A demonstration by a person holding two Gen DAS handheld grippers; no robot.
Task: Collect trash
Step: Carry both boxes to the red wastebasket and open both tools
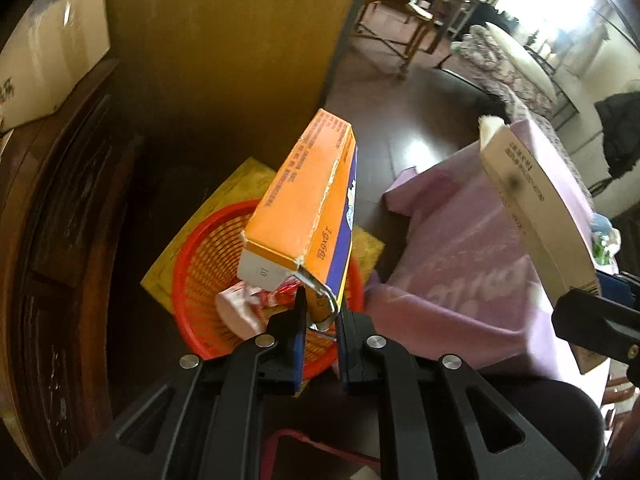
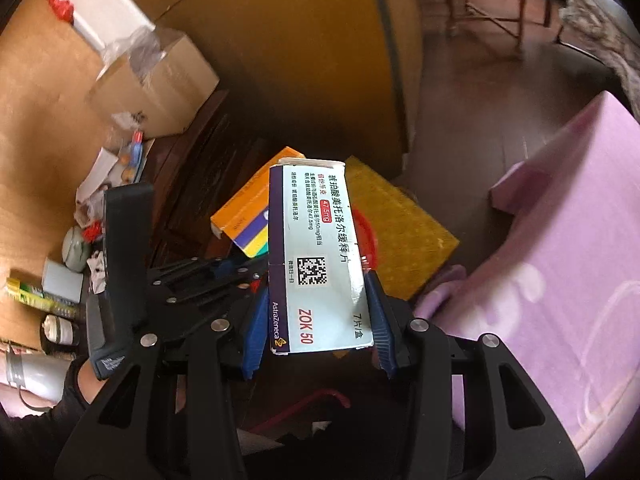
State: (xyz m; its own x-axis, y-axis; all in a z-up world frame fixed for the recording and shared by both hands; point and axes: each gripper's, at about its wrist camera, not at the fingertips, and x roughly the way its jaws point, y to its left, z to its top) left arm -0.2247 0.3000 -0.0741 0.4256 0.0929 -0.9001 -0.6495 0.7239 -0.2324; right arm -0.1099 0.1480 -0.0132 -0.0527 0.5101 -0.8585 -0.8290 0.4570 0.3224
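My left gripper (image 1: 318, 320) is shut on the end of an orange medicine box (image 1: 304, 204), holding it above a red mesh basket (image 1: 200, 264) on the floor. The basket holds pink and white packaging (image 1: 240, 304). My right gripper (image 2: 316, 320) is shut on a white and blue medicine box (image 2: 316, 256) marked ZOK 50, held above and right of the basket (image 2: 366, 236). The orange box (image 2: 244, 224) and left gripper (image 2: 208, 280) show in the right wrist view; the white box (image 1: 536, 216) shows at the right of the left wrist view.
The basket stands on a yellow mat (image 1: 236, 184). A purple foam slab (image 1: 472, 248) lies right of it. Dark wooden furniture (image 1: 60, 240) is on the left, with a cardboard box (image 2: 152, 84) and clutter (image 2: 60, 280) on top. A wooden panel (image 1: 224, 32) stands behind.
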